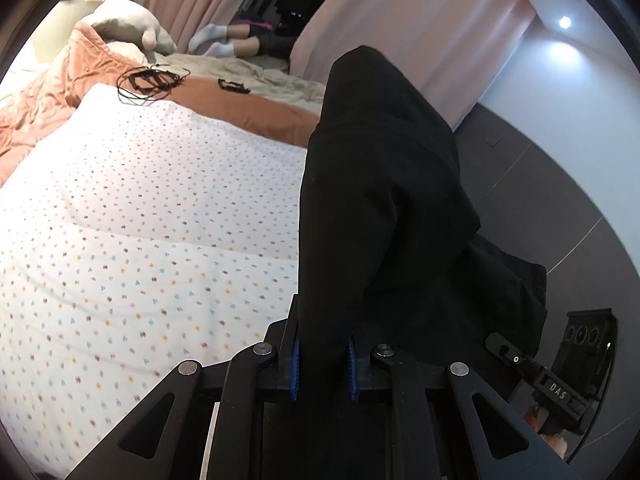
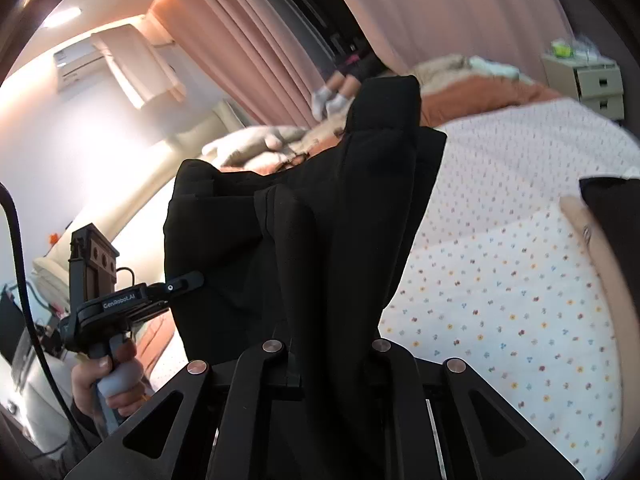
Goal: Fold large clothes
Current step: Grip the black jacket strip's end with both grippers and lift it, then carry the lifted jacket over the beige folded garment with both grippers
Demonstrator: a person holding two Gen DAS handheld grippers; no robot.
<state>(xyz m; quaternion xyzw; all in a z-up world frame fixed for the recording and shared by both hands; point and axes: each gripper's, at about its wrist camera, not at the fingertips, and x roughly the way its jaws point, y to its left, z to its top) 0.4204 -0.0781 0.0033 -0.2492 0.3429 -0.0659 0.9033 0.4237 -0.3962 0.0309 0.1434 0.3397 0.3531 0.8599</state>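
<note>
A large black garment [image 1: 380,200] hangs in the air above the bed, held between both grippers. My left gripper [image 1: 324,364] is shut on one edge of it, the cloth pinched between the blue pads [image 1: 295,364]. My right gripper [image 2: 328,344] is shut on another edge of the same black garment [image 2: 320,220]; its fingertips are hidden by the cloth. The left gripper also shows in the right wrist view [image 2: 188,282], with a hand on its handle. The right gripper shows in the left wrist view [image 1: 500,344].
A bed with a white dotted sheet [image 1: 140,220] lies below. An orange duvet [image 1: 240,100], black cables [image 1: 148,80] and a plush toy [image 1: 128,20] lie at its far end. Pink curtains [image 2: 248,40], a drawer unit [image 2: 592,80] and grey floor [image 1: 560,200] surround it.
</note>
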